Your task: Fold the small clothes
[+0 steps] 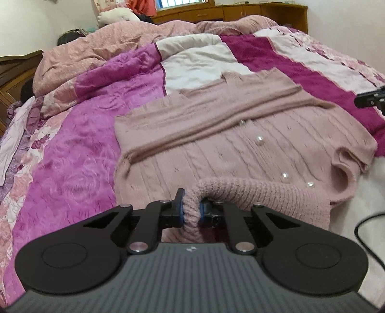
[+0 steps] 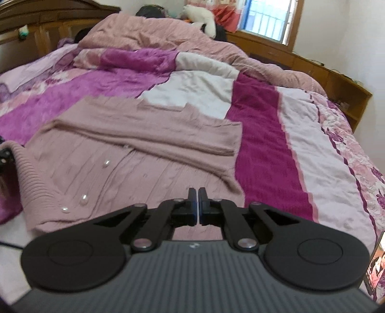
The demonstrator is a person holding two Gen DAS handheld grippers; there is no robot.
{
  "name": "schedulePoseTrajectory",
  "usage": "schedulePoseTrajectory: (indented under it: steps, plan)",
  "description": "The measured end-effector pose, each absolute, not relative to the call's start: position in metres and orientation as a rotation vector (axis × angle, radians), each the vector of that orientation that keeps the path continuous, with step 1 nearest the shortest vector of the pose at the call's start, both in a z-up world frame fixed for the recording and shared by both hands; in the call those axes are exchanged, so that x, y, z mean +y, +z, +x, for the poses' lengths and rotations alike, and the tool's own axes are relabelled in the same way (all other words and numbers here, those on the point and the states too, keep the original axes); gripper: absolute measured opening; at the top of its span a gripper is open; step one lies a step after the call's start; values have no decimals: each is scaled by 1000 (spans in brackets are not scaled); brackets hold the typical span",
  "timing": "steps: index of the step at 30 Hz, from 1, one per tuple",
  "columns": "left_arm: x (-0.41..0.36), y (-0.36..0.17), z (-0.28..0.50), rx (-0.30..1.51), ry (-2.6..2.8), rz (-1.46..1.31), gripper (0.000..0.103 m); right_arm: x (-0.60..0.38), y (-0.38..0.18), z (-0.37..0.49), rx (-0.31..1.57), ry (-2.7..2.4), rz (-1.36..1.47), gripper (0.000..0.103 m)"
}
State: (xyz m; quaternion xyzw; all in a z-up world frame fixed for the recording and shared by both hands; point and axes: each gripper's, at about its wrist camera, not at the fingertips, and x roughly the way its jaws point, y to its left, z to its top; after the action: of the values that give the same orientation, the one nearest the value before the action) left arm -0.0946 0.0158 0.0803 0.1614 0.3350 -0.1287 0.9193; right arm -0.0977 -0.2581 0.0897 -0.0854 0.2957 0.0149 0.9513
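A pink knitted cardigan [image 1: 216, 149] with pearl buttons [image 1: 259, 139] lies spread on the bed, one sleeve folded across its body. My left gripper [image 1: 191, 204] is shut on the ribbed hem [image 1: 252, 192], which is lifted and curls over toward the body. In the right wrist view the cardigan [image 2: 134, 154] fills the left half, and the raised hem [image 2: 26, 166] shows at the left edge. My right gripper [image 2: 197, 204] is shut over the cardigan's near right corner, with nothing visible between its pads. Its tip [image 1: 368, 100] also shows at the right edge of the left wrist view.
The bed carries a patchwork quilt [image 1: 72, 156] in purple, magenta and white. A heaped pink duvet [image 1: 108, 45] lies at the far end, before a wooden headboard [image 2: 48, 21] and shelf [image 2: 336, 79]. A phone [image 2: 376, 262] and black cable [image 1: 365, 231] lie nearby.
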Motion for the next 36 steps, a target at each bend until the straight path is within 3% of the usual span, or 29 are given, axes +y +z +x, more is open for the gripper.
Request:
schedulePoseTrajectory:
  steps: [8, 9, 11, 13, 28, 30, 31, 32, 36]
  plan:
    - [13, 71, -92, 715, -258, 346, 12, -265, 82, -100, 745, 121, -122, 12]
    - [13, 68, -92, 718, -258, 350, 12, -267, 80, -101, 770, 130, -124, 18]
    - [12, 65, -93, 720, -258, 358, 12, -267, 76, -104, 799, 157, -139, 54]
    - [12, 64, -94, 719, -259, 361, 12, -264, 77, -107, 803, 177, -181, 60]
    - [12, 59, -97, 731, -259, 375, 12, -249, 45, -62, 1026, 346, -278, 59]
    - [12, 58, -98, 733, -260, 377, 12, -249, 42, -62, 1029, 362, -264, 49]
    - [12, 58, -98, 733, -260, 378, 12, -248, 42, -63, 1022, 374, -261, 21]
    - [12, 58, -98, 730, -258, 375, 12, -248, 44, -65, 1015, 382, -255, 14]
    - [14, 67, -99, 705, -251, 349, 12, -250, 60, -76, 926, 360, -247, 12]
